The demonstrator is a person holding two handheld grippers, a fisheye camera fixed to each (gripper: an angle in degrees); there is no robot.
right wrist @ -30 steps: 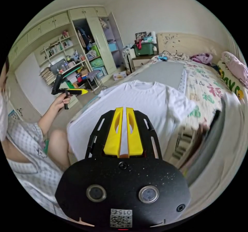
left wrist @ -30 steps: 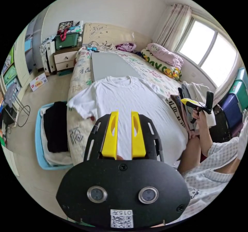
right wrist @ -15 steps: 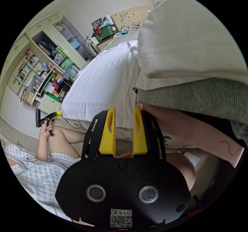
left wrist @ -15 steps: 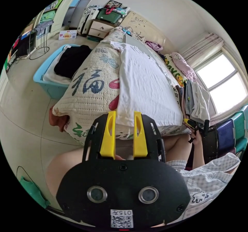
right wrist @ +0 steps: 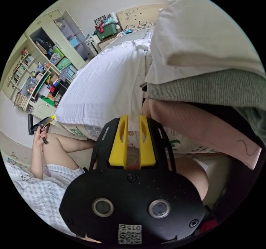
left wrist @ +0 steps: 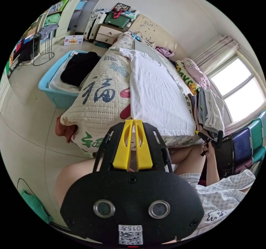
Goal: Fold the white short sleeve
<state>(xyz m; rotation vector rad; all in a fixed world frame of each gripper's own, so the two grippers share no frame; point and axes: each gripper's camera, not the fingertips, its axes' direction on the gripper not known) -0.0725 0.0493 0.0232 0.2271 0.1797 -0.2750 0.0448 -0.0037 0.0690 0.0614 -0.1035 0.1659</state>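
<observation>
The white short-sleeved cotton T-shirt (left wrist: 155, 93) lay spread flat, front up, on the bed with the cream quilted cover printed with characters (left wrist: 102, 99), its collar at the far end near the headboard and its hem at the near edge, just above the person's knees. In the left gripper view the left tool (left wrist: 132, 142) had its yellow jaws almost pressed together at the near left corner of the hem; whether cloth sat between them could not be told. In the right gripper view the right tool (right wrist: 132, 139) held its jaws slightly spread, close to the near right hem beside a stack of folded clothes (right wrist: 205, 74), with no clear pinch. The shirt looked light, thin and limp; it would sag and wrinkle if lifted by one point. The sound hold seemed to be both hem corners, or hem and shoulder on one side
</observation>
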